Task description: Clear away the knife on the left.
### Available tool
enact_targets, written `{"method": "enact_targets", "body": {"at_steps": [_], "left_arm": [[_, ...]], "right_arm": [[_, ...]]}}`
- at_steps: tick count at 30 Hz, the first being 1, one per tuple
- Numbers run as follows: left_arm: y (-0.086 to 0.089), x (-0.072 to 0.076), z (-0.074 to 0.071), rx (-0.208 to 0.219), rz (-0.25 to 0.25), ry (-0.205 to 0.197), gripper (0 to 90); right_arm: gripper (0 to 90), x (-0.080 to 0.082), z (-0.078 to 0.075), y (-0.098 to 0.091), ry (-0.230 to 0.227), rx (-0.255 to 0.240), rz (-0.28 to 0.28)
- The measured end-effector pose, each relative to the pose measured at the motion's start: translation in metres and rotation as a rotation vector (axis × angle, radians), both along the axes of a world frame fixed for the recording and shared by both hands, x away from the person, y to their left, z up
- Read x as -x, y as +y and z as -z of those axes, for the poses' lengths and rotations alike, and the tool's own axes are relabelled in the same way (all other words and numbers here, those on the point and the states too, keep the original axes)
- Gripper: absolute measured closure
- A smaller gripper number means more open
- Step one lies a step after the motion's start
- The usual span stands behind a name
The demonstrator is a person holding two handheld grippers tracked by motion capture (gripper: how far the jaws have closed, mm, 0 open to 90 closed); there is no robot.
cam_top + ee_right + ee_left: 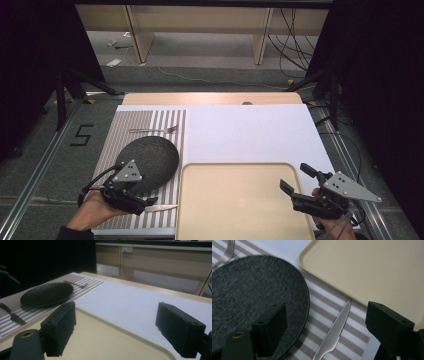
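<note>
A dark round plate (148,161) lies on a striped placemat (165,122), with a fork (155,130) beyond it. A silver knife (162,207) lies at the mat's front, beside a beige tray (240,200). My left gripper (142,197) hovers low at the plate's near edge. In the left gripper view it (327,312) stands open, the knife (334,331) lying on the mat between its jaws, untouched, blade pointing away. My right gripper (297,177) is open over the tray's right edge. In the right gripper view it (115,315) holds nothing above the tray (100,340).
A white sheet (250,132) covers the table right of the mat and behind the tray. The plate (46,293), fork (77,284) and knife (12,315) appear at the left of the right gripper view. Cables and wooden furniture legs lie on the floor beyond the table.
</note>
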State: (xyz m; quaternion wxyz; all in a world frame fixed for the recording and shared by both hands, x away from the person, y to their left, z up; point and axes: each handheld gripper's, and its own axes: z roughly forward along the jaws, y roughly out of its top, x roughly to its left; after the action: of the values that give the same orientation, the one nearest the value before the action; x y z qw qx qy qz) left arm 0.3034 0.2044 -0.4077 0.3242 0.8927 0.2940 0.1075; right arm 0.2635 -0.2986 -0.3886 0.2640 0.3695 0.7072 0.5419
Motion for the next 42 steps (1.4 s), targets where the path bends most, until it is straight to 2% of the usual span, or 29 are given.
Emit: {"method": "enact_targets", "body": {"at_steps": [8,14,22,33,38,42], "left_arm": [[0.008,-0.001,0.009,-0.06,0.006,0.059,19.5],[0.014,-0.002,0.014,-0.087,-0.001,0.073,21.5],[0.027,0.0,0.025,-0.176,-0.029,0.112,25.1],[0.03,-0.006,0.041,-0.26,-0.012,0.189,33.5],[0.029,-0.009,0.047,-0.315,0.013,0.209,36.9],[0.027,-0.011,0.05,-0.34,0.022,0.218,40.7]], "right_arm": [[17.5,0.0,0.0,0.0,0.0,-0.001,-0.001],[17.5,0.0,0.0,0.0,0.0,-0.002,-0.003],[17.5,-0.001,0.001,0.001,-0.001,0.002,-0.004],[17.6,0.0,0.0,0.001,0.0,0.003,-0.004],[17.6,0.0,0.0,0.001,0.001,0.005,-0.006],[17.6,0.0,0.0,0.001,0.001,0.004,-0.007]]}}
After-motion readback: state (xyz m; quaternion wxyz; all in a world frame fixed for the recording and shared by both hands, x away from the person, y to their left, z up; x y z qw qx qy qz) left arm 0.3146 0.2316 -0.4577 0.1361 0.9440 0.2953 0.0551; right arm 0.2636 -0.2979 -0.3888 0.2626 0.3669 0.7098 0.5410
